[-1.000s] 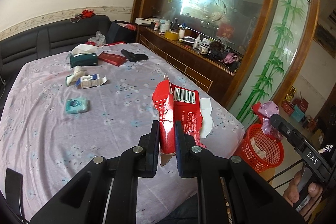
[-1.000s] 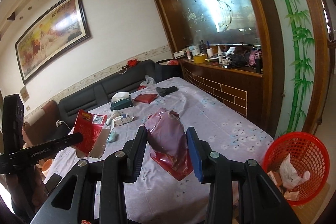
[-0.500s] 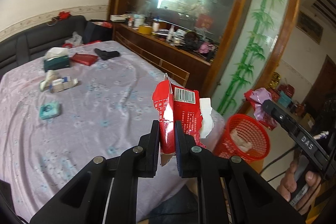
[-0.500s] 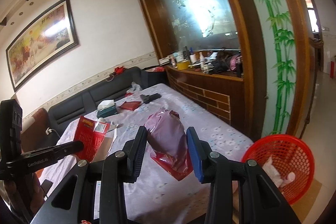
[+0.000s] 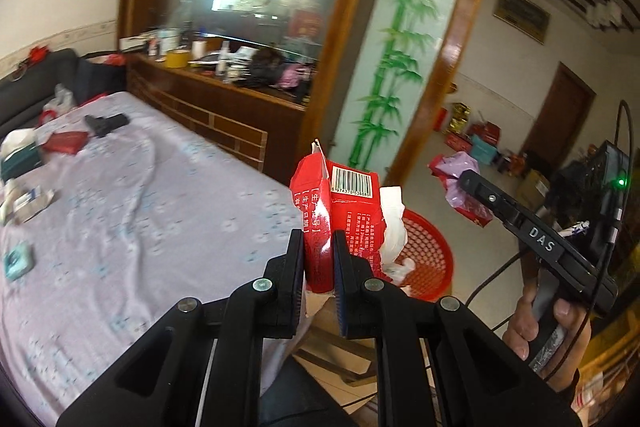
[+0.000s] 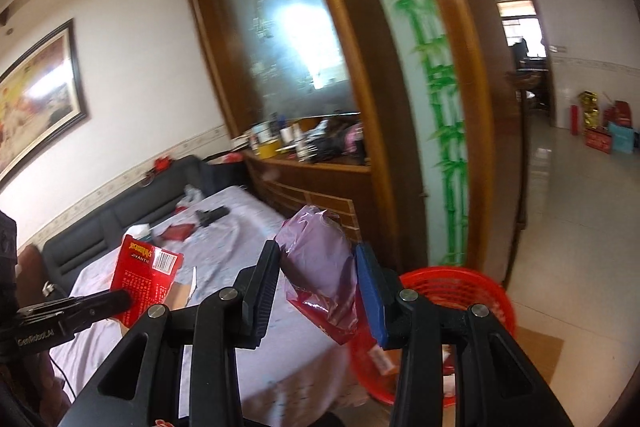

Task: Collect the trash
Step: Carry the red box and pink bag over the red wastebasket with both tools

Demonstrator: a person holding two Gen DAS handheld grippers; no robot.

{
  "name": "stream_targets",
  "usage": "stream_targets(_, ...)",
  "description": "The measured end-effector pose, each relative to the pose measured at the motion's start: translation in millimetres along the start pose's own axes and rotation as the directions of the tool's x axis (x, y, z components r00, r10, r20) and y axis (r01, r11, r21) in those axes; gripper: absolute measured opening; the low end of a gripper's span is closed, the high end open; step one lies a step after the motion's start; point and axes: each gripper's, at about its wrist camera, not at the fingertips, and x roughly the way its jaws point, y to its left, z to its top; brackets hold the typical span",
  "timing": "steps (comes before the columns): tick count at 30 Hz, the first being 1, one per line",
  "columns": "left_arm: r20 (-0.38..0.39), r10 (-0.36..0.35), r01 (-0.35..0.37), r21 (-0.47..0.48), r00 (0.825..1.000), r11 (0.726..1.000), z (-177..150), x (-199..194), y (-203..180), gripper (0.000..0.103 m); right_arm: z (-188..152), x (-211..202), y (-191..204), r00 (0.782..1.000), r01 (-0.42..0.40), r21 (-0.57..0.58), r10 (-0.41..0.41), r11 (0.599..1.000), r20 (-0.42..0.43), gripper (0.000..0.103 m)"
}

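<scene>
My left gripper [image 5: 318, 259] is shut on a torn red carton [image 5: 344, 203] with a barcode and a white flap. It hangs past the table's near corner, in front of the red basket [image 5: 434, 251]. The right gripper [image 6: 318, 267] is shut on a crumpled pink and red plastic bag [image 6: 320, 267], held just left of the same red basket [image 6: 460, 287] on the floor. In the right wrist view the left gripper's finger holds the red carton [image 6: 146, 277] at the lower left. In the left wrist view the pink bag [image 5: 460, 183] shows at the right gripper's tip, with a hand below.
The table under a lilac flowered cloth [image 5: 120, 219] still carries a teal packet [image 5: 16, 261], a tissue box [image 5: 20, 157], a red pouch [image 5: 66, 141] and a black object [image 5: 106, 123]. A wooden cabinet with clutter [image 5: 224, 95] flanks it. The basket holds white scraps.
Both grippers have swung right with their loads, away from the table middle toward the red basket, which now lies much closer. Both grips are unchanged.
</scene>
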Motion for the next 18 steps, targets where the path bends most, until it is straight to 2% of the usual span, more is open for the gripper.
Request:
stream_targets(7,-0.047,-0.058,0.059,0.026,0.997,0.998,14.0,34.1,-19.1,0.012,4.6,-4.4,-24.2,0.998,0.065,0.027,-0.065,0.998,-0.001,0.042)
stream_targets(13,-0.080,-0.077,0.083,0.076,0.994,0.994,16.3,60.8,-41.7,0.013,7.4,-7.3,-37.7,0.996,0.093,0.046,-0.093,0.995,0.004,0.043)
stream_targets(18,-0.162,-0.100,0.116,0.089,0.982,0.989,6.1,97.8,-55.7,0.013,3.4,3.0,-55.1,0.995,0.100,0.076,-0.098,0.992,-0.031,0.043)
